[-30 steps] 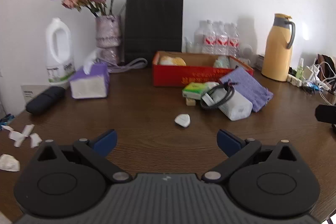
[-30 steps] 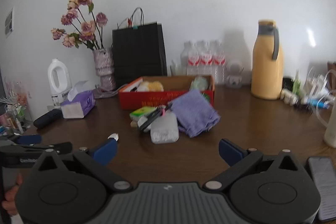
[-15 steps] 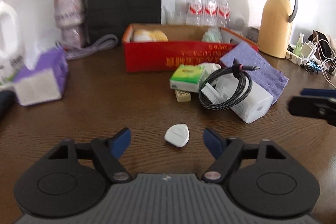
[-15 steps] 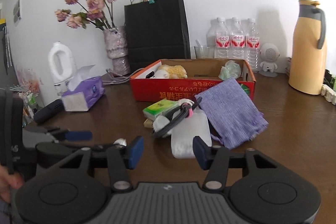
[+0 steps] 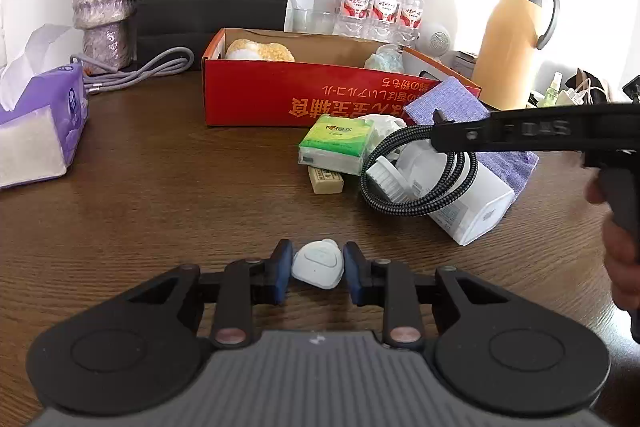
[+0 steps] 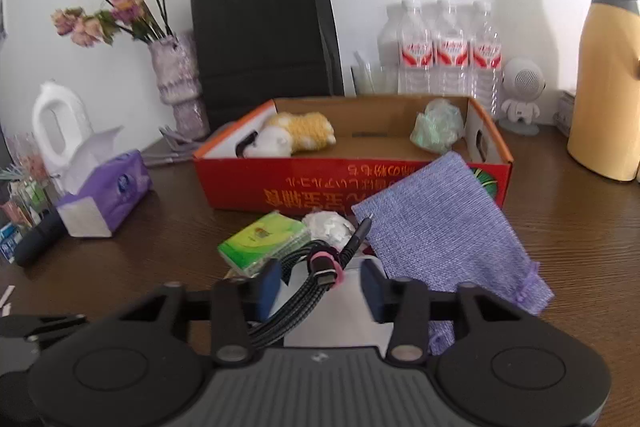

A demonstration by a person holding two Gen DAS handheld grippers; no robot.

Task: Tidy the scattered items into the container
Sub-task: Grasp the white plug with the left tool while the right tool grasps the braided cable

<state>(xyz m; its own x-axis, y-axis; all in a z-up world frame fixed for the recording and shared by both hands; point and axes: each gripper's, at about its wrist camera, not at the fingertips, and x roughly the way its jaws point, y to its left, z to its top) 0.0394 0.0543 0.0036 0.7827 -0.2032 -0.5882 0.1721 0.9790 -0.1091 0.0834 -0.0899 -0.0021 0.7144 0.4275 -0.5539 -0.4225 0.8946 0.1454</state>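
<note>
Left tool (image 5: 314,271); white "DAS" on right tool (image 5: 444,137)

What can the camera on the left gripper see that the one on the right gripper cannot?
Only the left wrist view shows the small white fob pinched between the left gripper pads, and the beige eraser. Only the right wrist view shows the white jug and the robot-shaped speaker whole. Both show the red box, green tissue pack, braided cable and purple pouch.
</note>
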